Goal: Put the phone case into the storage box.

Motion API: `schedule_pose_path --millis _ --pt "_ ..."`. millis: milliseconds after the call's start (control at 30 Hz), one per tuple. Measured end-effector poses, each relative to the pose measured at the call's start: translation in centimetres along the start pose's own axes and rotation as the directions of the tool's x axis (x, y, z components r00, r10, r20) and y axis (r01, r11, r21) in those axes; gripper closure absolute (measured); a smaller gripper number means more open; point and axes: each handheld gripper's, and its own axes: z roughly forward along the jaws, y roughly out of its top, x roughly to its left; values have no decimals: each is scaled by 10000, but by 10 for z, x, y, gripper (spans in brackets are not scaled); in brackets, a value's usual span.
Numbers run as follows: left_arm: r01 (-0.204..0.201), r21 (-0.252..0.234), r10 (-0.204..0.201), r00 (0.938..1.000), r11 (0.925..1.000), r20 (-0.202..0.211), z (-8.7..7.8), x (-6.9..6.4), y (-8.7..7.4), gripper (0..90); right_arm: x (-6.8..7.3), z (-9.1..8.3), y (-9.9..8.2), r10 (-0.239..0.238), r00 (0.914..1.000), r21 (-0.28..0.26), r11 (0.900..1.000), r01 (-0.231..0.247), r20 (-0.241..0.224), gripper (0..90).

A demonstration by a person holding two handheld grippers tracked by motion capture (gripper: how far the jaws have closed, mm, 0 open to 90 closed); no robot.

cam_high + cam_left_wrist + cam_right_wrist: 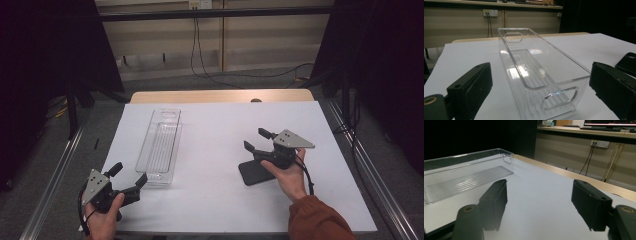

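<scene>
Jaws apart on both: left gripper (127,181) facing clear bin's (161,145) near end; advise centring before closing. Right gripper (260,141) idle above black case (252,172).

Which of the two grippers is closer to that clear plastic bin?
The left gripper. Its open fingers sit right at the near end of the clear bin. The right gripper hovers well off to the bin's right, above a black case.

Left gripper (129,177) and right gripper (257,139) both hand-held low, jaws spread wide
</scene>
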Motion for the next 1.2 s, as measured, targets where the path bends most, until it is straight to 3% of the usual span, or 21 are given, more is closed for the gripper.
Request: schedule_pose_path --millis 233,500,600,833,1200 --pt "2 -6 -2 10000 10000 -13 0 0 0 47 -2 13 4 73 9980 512 9987 -41 -621 591" --pt "48 -43 -48 10000 10000 -30 0 0 0 47 -6 20 8 274 9947 1361 9906 -137 -988 889" --pt "54 -49 -55 10000 10000 -31 1 0 0 47 -9 22 11 611 9917 1660 9852 -417 -1133 900" --pt "52 -41 -52 10000 10000 -31 1 1 0 47 -10 29 17 1106 9835 2757 9589 -676 -1433 900" --pt "43 -30 -43 10000 10000 -14 1 1 0 47 -9 42 22 1536 9769 4292 9000 -760 -1489 900"
